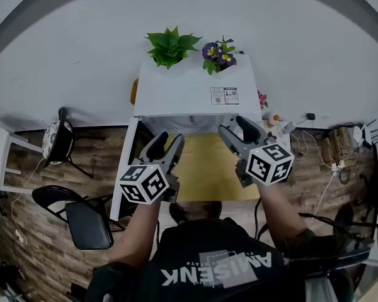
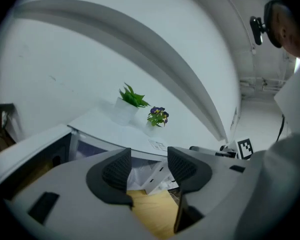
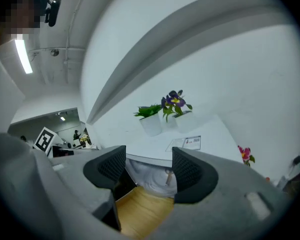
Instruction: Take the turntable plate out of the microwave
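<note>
While my left gripper and right gripper both hang open, empty, green potted plant ahead, wooden table below

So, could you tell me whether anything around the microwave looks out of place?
Nothing looks spilled or damaged. The one oddity is that a green plant and a purple-flowered plant stand upright in pots on top of the microwave, an unusual spot for them.
</note>
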A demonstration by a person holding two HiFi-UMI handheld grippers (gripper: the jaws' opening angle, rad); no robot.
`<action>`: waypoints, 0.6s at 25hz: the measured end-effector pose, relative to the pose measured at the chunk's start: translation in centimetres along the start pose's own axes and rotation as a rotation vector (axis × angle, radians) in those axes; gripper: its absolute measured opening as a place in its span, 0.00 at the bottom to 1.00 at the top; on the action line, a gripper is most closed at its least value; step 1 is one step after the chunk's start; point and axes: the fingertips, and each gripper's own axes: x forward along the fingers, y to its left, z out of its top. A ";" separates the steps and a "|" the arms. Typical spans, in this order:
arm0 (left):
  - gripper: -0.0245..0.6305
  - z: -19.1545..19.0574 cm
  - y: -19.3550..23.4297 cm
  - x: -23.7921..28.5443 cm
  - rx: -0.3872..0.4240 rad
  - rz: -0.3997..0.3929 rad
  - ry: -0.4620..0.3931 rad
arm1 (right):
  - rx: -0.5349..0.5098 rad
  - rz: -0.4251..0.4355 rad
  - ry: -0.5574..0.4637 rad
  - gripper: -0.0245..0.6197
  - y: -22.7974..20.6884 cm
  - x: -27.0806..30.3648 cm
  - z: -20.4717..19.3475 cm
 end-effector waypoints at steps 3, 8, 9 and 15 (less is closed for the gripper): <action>0.42 -2.2 0.7 0.8 -0.035 -0.006 0.004 | 0.066 -0.009 -0.003 0.46 -1.0 0.6 -2.2; 0.42 -6.1 3.7 2.1 -0.173 0.046 0.050 | 0.219 -0.008 0.032 0.46 -2.7 1.8 -6.4; 0.42 -6.9 4.3 2.5 -0.206 0.047 0.063 | 0.249 -0.007 0.048 0.46 -2.9 2.1 -7.4; 0.42 -10.6 7.9 4.3 -0.322 0.077 0.109 | 0.379 -0.032 0.141 0.47 -4.7 4.4 -12.9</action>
